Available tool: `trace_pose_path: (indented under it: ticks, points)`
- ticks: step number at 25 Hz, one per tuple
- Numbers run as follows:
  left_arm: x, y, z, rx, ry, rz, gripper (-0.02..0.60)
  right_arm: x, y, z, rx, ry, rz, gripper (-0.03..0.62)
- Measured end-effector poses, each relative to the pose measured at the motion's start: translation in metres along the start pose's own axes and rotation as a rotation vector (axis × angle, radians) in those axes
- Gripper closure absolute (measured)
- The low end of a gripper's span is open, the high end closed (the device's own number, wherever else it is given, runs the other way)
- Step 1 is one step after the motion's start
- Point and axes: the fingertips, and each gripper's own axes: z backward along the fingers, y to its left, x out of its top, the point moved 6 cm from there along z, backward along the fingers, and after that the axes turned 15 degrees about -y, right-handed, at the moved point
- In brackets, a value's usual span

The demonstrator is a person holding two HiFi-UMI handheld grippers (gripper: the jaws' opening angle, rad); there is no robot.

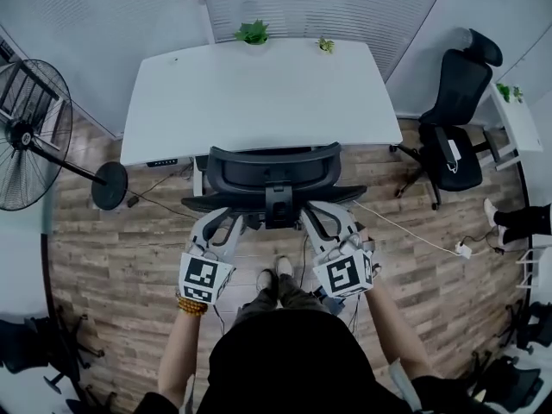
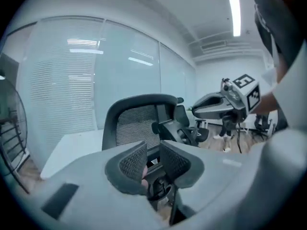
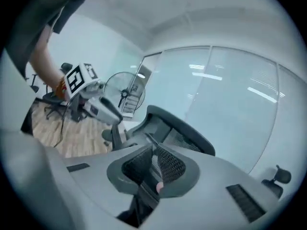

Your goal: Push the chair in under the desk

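The black mesh office chair [image 1: 272,166] stands tucked in under the white desk [image 1: 259,93], with its back toward me. Both grippers sit at the top frame of the backrest. My left gripper [image 1: 222,222] is at its left wing; in the left gripper view its pads [image 2: 133,161] stand a narrow gap apart, with the chair's headrest [image 2: 139,123] beyond them. My right gripper [image 1: 321,218] is at the right wing; in the right gripper view [image 3: 153,159] a dark edge of the chair back [image 3: 187,133] runs between its pads, which press on it.
A standing fan [image 1: 30,132] is at the left and a second black chair [image 1: 457,119] at the right, beside another white desk [image 1: 517,119]. Small plants [image 1: 252,33] sit at the desk's far edge. A cable and plug [image 1: 461,250] lie on the wooden floor.
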Motion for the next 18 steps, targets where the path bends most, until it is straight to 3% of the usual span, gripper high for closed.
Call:
trace_pose_path:
  ticks: [3,6,18]
  points:
    - [0.002,-0.023,-0.002,0.093,-0.047,-0.013,0.516,0.014,0.017,-0.007,-0.096,-0.038,-0.06,0.592]
    - [0.002,-0.035,0.002,0.152,-0.063,0.005,0.543,0.014,0.033,-0.01,-0.105,-0.008,-0.046,0.595]
    - [-0.002,-0.04,0.011,0.105,-0.06,0.02,0.558,0.012,0.052,-0.011,-0.071,0.041,-0.038,0.595]
